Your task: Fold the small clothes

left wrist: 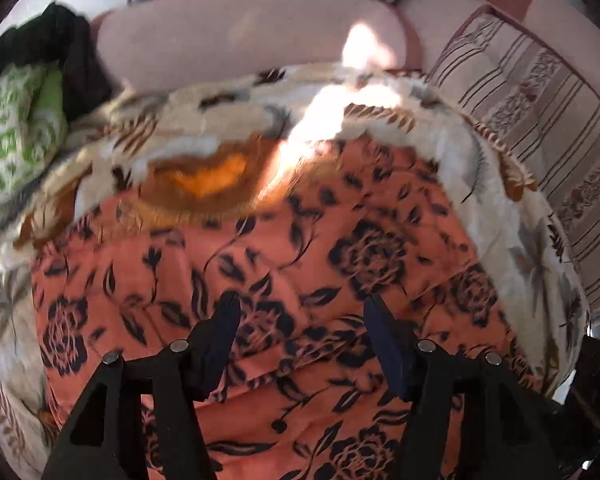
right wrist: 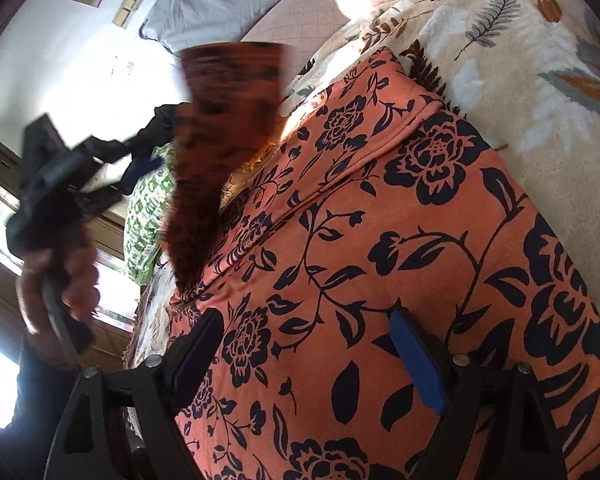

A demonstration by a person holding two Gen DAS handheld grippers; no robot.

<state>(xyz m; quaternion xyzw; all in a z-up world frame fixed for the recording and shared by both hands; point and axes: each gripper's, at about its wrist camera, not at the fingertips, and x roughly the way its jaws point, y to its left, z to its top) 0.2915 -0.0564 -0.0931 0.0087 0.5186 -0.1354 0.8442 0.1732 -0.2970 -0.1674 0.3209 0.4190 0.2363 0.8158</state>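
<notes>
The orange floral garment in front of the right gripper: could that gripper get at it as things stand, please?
Probably yes: the right gripper is open directly over the orange floral garment, with nothing between its fingers and the cloth; the left gripper is off to one side.

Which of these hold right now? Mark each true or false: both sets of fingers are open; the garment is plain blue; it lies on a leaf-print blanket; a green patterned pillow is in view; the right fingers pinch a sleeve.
1. Both the left gripper and the right gripper are open. True.
2. The garment is plain blue. False: orange with dark flowers.
3. It lies on a leaf-print blanket. True.
4. A green patterned pillow is in view. True.
5. The right fingers pinch a sleeve. False: they stand apart over the cloth, gripping nothing.
</notes>
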